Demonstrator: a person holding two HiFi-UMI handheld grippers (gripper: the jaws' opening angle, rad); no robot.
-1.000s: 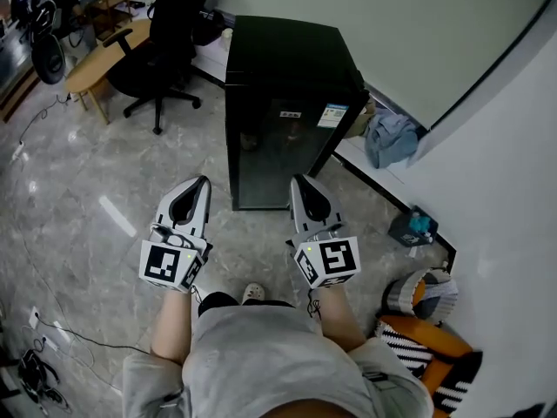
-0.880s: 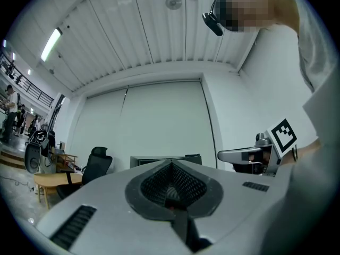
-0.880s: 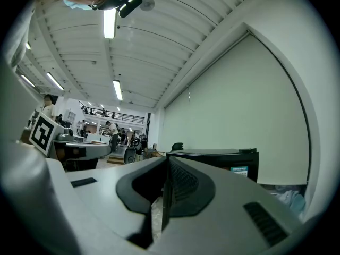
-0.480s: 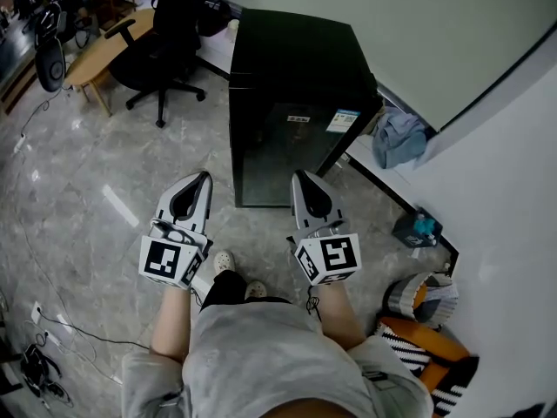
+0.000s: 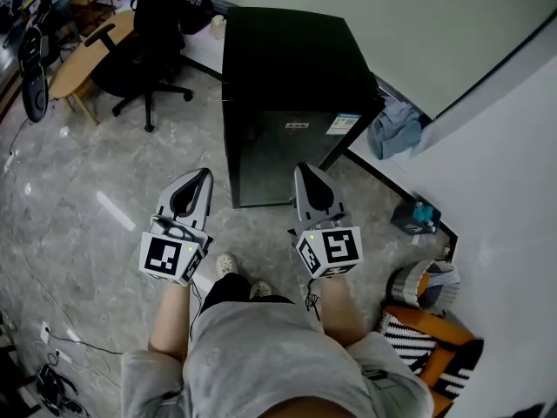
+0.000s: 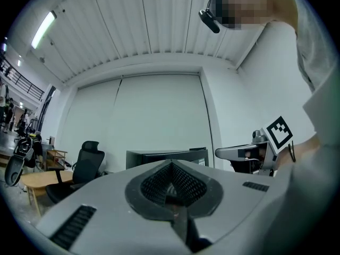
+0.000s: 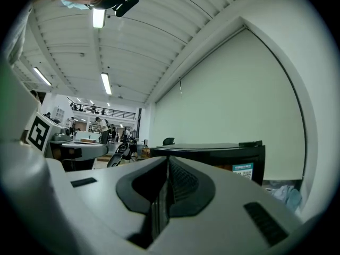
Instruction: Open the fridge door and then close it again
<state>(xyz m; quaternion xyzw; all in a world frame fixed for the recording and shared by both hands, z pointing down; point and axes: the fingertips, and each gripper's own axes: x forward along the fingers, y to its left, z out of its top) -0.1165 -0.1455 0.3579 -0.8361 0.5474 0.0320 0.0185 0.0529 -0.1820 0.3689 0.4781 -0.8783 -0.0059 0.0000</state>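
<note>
At far left a wooden desk [image 5: 83,59] and a black chair [image 5: 148,37] stand on the marble floor [image 5: 78,190]. The left tool [image 5: 200,179] is held level, its jaws closed on nothing, pointing toward the fridge [image 5: 287,68]. The fridge is a black cabinet by the wall just ahead of the person, with its door shut. The right tool [image 5: 305,177], likewise closed and empty, faces the door without touching it, and a blue cloth [image 5: 396,131] lies right of the fridge.

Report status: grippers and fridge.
Left gripper shut, empty. Right gripper shut, empty. Low black fridge ahead, door closed, untouched. Nothing blocking the door.
</note>
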